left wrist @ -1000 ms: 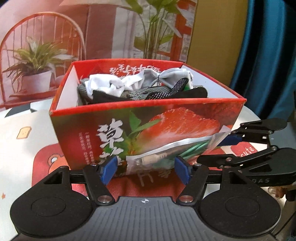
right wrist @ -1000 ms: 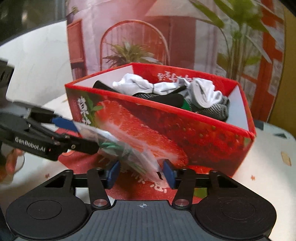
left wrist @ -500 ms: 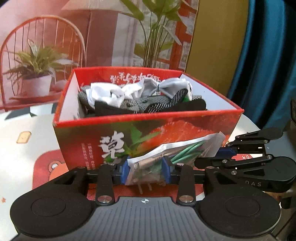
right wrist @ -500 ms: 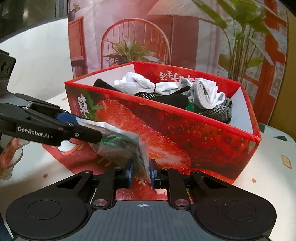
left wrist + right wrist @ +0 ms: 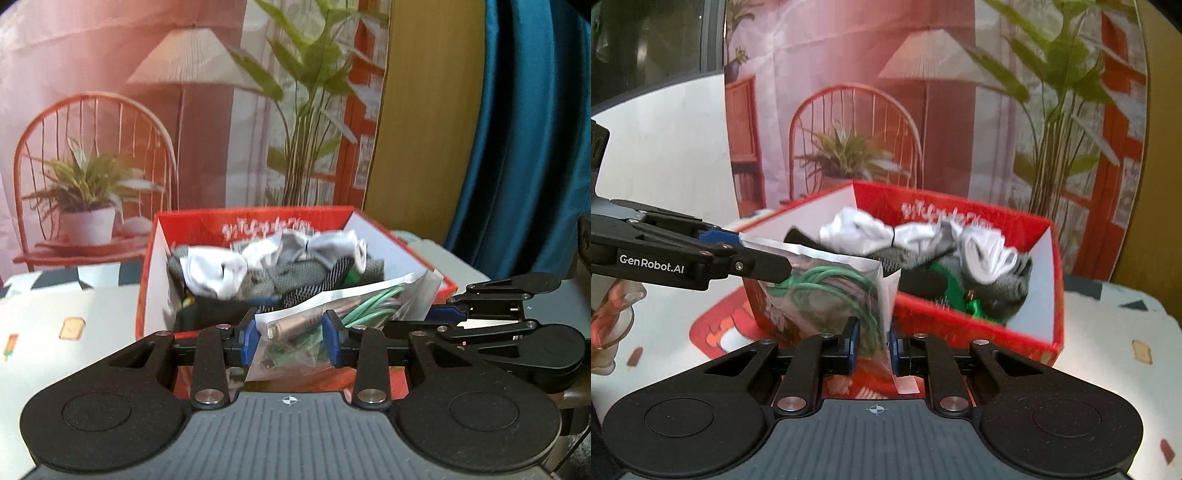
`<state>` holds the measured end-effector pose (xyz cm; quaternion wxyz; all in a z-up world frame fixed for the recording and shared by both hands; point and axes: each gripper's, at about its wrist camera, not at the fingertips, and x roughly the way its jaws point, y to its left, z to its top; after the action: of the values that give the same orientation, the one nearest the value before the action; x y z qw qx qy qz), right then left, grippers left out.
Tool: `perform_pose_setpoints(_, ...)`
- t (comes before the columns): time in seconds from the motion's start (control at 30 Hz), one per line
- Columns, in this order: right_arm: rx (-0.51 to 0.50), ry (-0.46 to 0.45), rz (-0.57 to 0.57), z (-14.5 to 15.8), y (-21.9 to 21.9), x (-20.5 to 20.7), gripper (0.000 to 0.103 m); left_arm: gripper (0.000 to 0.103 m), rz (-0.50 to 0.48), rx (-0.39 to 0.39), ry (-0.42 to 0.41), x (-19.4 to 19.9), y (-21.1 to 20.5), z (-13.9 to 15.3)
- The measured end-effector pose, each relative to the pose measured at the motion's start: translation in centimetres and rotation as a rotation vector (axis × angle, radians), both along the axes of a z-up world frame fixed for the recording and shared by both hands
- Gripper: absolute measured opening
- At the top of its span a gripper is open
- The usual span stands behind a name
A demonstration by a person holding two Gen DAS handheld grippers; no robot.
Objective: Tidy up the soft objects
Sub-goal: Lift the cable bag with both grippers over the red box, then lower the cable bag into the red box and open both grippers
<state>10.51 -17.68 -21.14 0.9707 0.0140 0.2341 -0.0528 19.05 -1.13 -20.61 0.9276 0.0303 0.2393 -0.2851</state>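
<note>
While red box (image 5: 255,221) already holds socks (image 5: 218,266), last step pending: clear cable bag (image 5: 332,306) at box's 5 o'clock corner, left gripper (image 5: 291,341) and right gripper (image 5: 873,345) both clamped on it, drop-in left.

"GenRobot.AI" is printed in white on the left claw (image 5: 738,254).

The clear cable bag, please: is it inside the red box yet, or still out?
Out: both grippers hold the clear cable bag above the red box's near rim.
</note>
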Motion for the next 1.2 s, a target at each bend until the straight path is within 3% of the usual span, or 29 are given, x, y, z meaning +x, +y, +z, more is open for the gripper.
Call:
perform_pose_setpoints(0.43,-0.019,-0.098,0.009,5.0,0.4,0.3,0.015,0.038,0.033,-0.067,-0.109,-0.7,0.3,4.8)
perform_pose_setpoints(0.73,-0.028,-0.124,0.007,7.1,-0.3,1.7,0.015,0.038,0.043,-0.078,-0.132,0.9,-0.1,5.9)
perform_pose_setpoints(1.2,0.086,0.035,-0.064,4.5,-5.1,8.2,0.015,0.038,0.058,-0.013,0.043,8.6,-2.7,2.7)
